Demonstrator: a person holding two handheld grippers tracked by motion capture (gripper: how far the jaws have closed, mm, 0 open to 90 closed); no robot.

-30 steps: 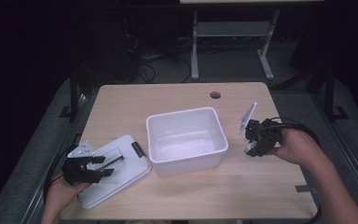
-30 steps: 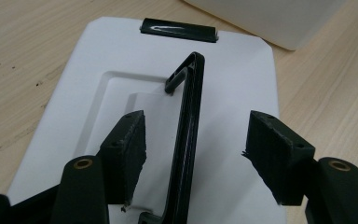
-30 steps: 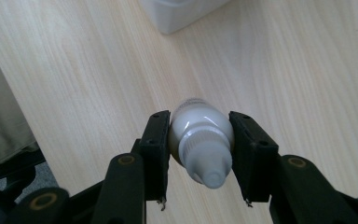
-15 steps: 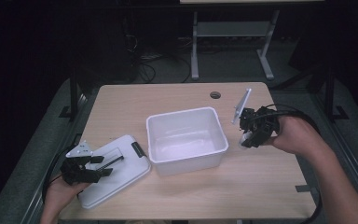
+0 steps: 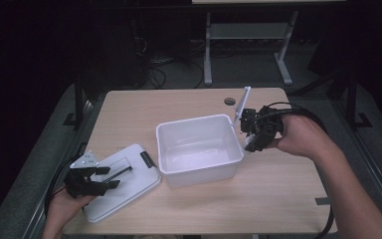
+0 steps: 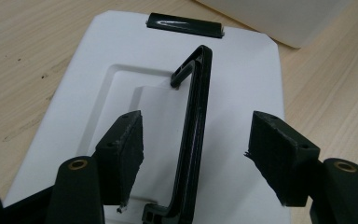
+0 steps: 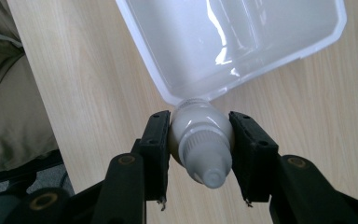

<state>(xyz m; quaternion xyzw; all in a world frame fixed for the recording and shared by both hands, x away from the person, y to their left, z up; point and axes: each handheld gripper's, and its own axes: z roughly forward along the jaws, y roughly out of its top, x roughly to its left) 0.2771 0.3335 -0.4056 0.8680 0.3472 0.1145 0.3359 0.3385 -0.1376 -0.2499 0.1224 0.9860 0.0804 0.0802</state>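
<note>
A white squeeze tube (image 5: 242, 103) with a screw cap (image 7: 208, 169) is held in my right gripper (image 5: 251, 133), whose pads are shut on its shoulder (image 7: 200, 133). It hangs in the air by the right rim of the open white bin (image 5: 199, 121), flat end tilted up. The bin's white lid (image 5: 129, 186) lies flat at the table's front left. My left gripper (image 6: 196, 154) stands open over the lid (image 6: 247, 84). The raised black handle (image 6: 196, 116) runs between its jaws without touching either pad.
A black clip (image 6: 185, 24) sits at the lid's far edge. A round cable hole (image 5: 229, 101) lies in the table behind the bin. Bare wood stretches in front of the bin (image 7: 242, 42) and to its right. The person's clothing (image 7: 4, 93) is beyond the table edge.
My right gripper has risen and moved left with the tube, from the table's right side to the bin's right rim. The left gripper has stayed over the lid.
</note>
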